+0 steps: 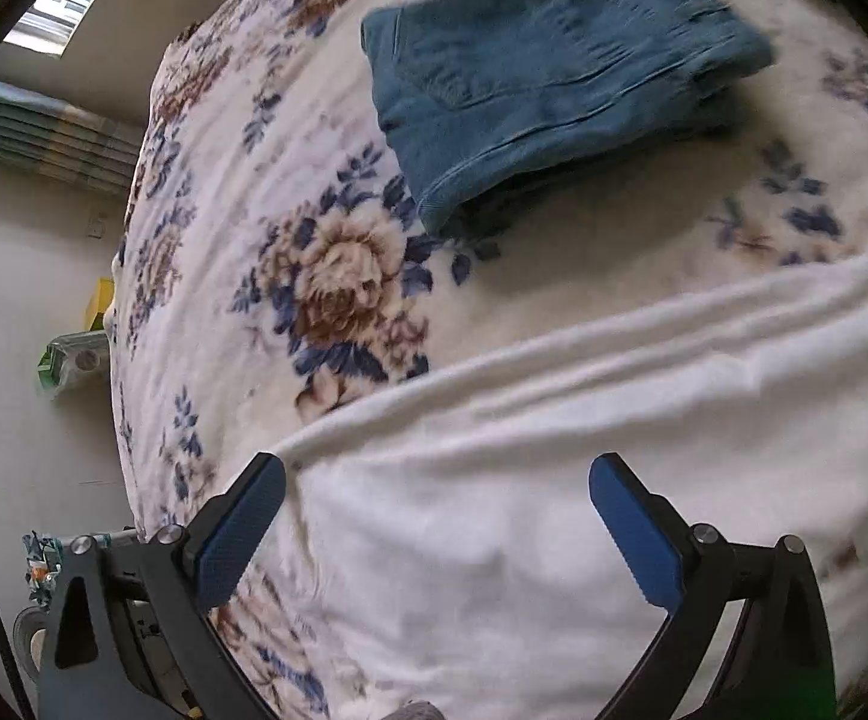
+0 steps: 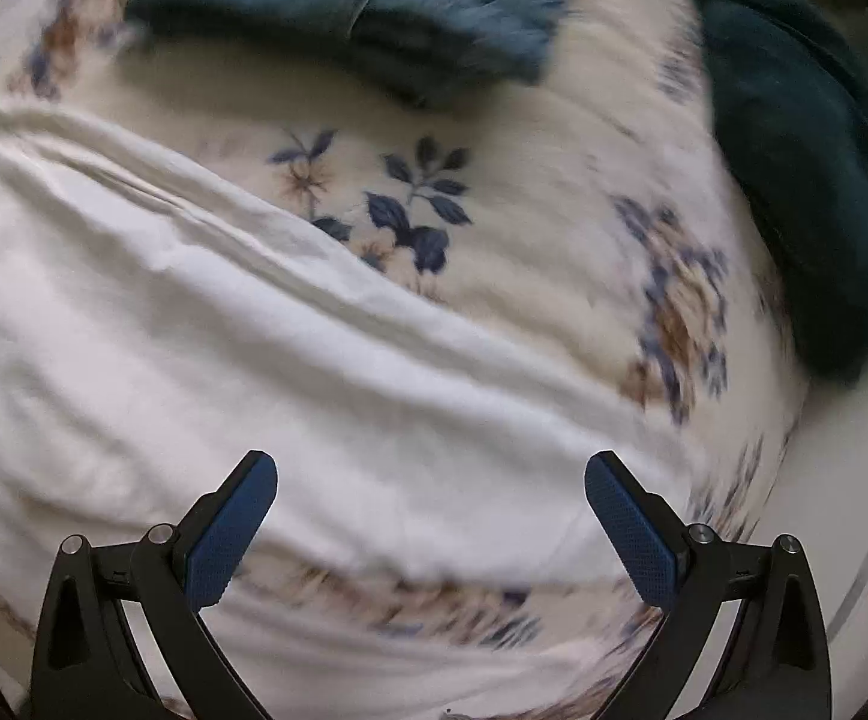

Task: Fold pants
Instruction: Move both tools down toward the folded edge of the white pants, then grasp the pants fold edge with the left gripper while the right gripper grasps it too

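Right now both grippers hang over a bed covered by a cream floral blanket [image 1: 338, 276], and neither one holds anything. The left gripper [image 1: 436, 474] has its jaws spread wide, the blue pads well apart, with nothing between them but the white pants [image 1: 553, 480] lying below. The right gripper [image 2: 431, 471] is the same: jaws wide open, empty, poised above the white cloth.

The white pants stretch across the blanket as a long, flat band with soft lengthwise creases, filling the lower half of each wrist view. Whether either gripper touches the fabric cannot be told from these views.

Farther up the bed, apart from the white pants, lies a folded pair of blue jeans [image 1: 553, 72], a back pocket facing up; a strip of bare blanket separates the two garments. In the right wrist view the jeans are blurred, and a dark teal cloth [image 2: 805, 192] sits at the right edge of the bed.

Beyond the bed's left side, the left wrist view shows a pale wall, a window [image 1: 62, 0] high up, and a small yellow object [image 1: 99, 303] near the bed edge.
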`<state>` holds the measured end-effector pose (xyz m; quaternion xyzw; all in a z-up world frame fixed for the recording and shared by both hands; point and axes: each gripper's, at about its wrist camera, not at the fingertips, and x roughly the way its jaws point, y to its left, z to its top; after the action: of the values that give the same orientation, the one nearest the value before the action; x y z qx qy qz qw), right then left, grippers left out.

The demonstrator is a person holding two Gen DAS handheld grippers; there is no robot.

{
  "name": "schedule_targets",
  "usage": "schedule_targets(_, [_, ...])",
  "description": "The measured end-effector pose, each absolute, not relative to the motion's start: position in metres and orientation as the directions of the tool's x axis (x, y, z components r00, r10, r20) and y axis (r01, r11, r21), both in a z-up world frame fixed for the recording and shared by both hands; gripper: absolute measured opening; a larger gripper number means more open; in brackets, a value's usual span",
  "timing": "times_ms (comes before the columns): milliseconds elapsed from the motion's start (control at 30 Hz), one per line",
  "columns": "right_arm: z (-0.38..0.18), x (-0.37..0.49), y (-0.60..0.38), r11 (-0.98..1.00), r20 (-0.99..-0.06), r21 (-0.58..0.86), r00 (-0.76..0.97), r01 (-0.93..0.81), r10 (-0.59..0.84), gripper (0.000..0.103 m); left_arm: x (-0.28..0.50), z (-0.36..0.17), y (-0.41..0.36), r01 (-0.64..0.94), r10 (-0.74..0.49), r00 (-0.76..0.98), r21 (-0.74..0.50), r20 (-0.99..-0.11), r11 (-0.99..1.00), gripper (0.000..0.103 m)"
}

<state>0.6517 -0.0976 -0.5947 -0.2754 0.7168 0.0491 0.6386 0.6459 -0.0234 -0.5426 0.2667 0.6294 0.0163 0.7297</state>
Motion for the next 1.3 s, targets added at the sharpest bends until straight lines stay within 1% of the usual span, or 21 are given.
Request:
schedule_targets(100, [-0.637, 0.674, -0.090, 0.783, -0.924, -0.293, -0.050, -0.548, -0.380, 0.103, 0.664, -0.567, -0.021, 0.306, 0.366, 0.193, 0.410, -0.911, 0.859, 0.103])
schedule_targets(167, [-0.669, 0.684, -0.090, 0.751, -0.907, -0.263, -0.111, -0.605, -0.407, 0.102, 0.672, -0.583, -0.018, 0.311, 0.364, 0.164, 0.398, -0.917, 0.863, 0.103])
schedule_targets(233, [-0.691, 0.692, -0.091, 0.738, -0.896, -0.214, -0.173, -0.641, -0.409, 0.099, 0.676, -0.594, -0.016, 0.324, 0.364, 0.147, 0.393, -0.920, 0.861, 0.103])
schedule_targets(267, [-0.702, 0.694, -0.091, 0.734, -0.892, -0.181, -0.206, -0.654, -0.403, 0.095, 0.676, -0.598, -0.015, 0.331, 0.363, 0.143, 0.390, -0.921, 0.859, 0.103])
schedule_targets(333, [-0.712, 0.697, -0.092, 0.749, -0.898, -0.109, -0.259, -0.654, -0.357, 0.073, 0.675, -0.604, -0.011, 0.351, 0.353, 0.130, 0.376, -0.927, 0.858, 0.103])
schedule_targets(367, [-0.715, 0.697, -0.094, 0.773, -0.900, -0.044, -0.310, -0.633, -0.306, 0.051, 0.675, -0.605, -0.010, 0.358, 0.348, 0.128, 0.371, -0.929, 0.857, 0.103])
schedule_targets(400, [-0.716, 0.697, -0.095, 0.783, -0.902, -0.012, -0.332, -0.622, -0.277, 0.040, 0.674, -0.607, -0.009, 0.372, 0.337, 0.121, 0.358, -0.934, 0.856, 0.103])
schedule_targets(433, [-0.715, 0.696, -0.094, 0.778, -0.906, -0.012, -0.322, -0.629, -0.274, 0.037, 0.673, -0.608, -0.009, 0.391, 0.326, 0.115, 0.345, -0.938, 0.853, 0.103])
schedule_targets(467, [-0.713, 0.696, -0.095, 0.770, -0.912, -0.015, -0.306, -0.638, -0.272, 0.024, 0.674, -0.610, -0.009, 0.406, 0.319, 0.111, 0.336, -0.941, 0.850, 0.103])
schedule_targets(500, [-0.709, 0.698, -0.098, 0.771, -0.922, -0.023, -0.285, -0.636, -0.263, 0.016, 0.674, -0.612, -0.009, 0.426, 0.312, 0.107, 0.327, -0.944, 0.844, 0.103])
schedule_targets(600, [-0.687, 0.711, -0.122, 0.836, -0.953, 0.016, -0.262, -0.549, -0.154, 0.009, 0.676, -0.617, -0.012, 0.481, 0.285, 0.086, 0.290, -0.955, 0.827, 0.103])
schedule_targets(733, [-0.657, 0.714, -0.146, 0.862, -0.979, 0.042, -0.193, -0.505, -0.066, 0.009, 0.681, -0.626, -0.019, 0.542, 0.275, 0.064, 0.265, -0.959, 0.797, 0.103])
schedule_targets(867, [-0.635, 0.701, -0.162, 0.854, -0.992, 0.036, -0.123, -0.519, -0.033, 0.009, 0.685, -0.637, -0.027, 0.583, 0.274, 0.044, 0.247, -0.961, 0.774, 0.102])
schedule_targets(933, [-0.630, 0.695, -0.169, 0.857, -0.993, 0.046, -0.118, -0.513, -0.017, 0.009, 0.685, -0.641, -0.032, 0.606, 0.247, 0.039, 0.220, -0.968, 0.765, 0.088])
schedule_targets(967, [-0.631, 0.692, -0.171, 0.858, -0.993, 0.046, -0.116, -0.512, -0.016, 0.009, 0.684, -0.641, -0.036, 0.617, 0.203, 0.018, 0.171, -0.979, 0.768, 0.064])
schedule_targets(1000, [-0.631, 0.690, -0.176, 0.863, -0.993, 0.049, -0.115, -0.503, -0.011, 0.009, 0.683, -0.641, -0.040, 0.619, 0.181, 0.005, 0.145, -0.983, 0.772, 0.044])
schedule_targets(1033, [-0.632, 0.689, -0.164, 0.866, -0.993, 0.048, -0.115, -0.498, -0.012, 0.009, 0.681, -0.641, -0.043, 0.627, 0.168, 0.004, 0.133, -0.986, 0.767, 0.034])
schedule_targets(1067, [-0.631, 0.687, -0.166, 0.866, -0.994, 0.043, -0.111, -0.498, -0.015, 0.009, 0.677, -0.639, -0.049, 0.638, 0.161, 0.014, 0.133, -0.987, 0.758, 0.021])
schedule_targets(1100, [-0.631, 0.683, -0.166, 0.867, -0.994, 0.038, -0.105, -0.496, -0.016, 0.009, 0.674, -0.637, -0.052, 0.636, 0.167, 0.028, 0.147, -0.986, 0.758, 0.017])
schedule_targets(1167, [-0.631, 0.680, -0.173, 0.879, -0.995, 0.037, -0.101, -0.475, -0.013, 0.009, 0.670, -0.633, -0.055, 0.627, 0.164, 0.042, 0.154, -0.986, 0.764, 0.014])
schedule_targets(1300, [-0.622, 0.666, -0.177, 0.901, -0.996, 0.053, -0.091, -0.430, 0.016, 0.009, 0.664, -0.610, -0.042, 0.539, 0.104, 0.078, 0.130, -0.991, 0.832, 0.012])
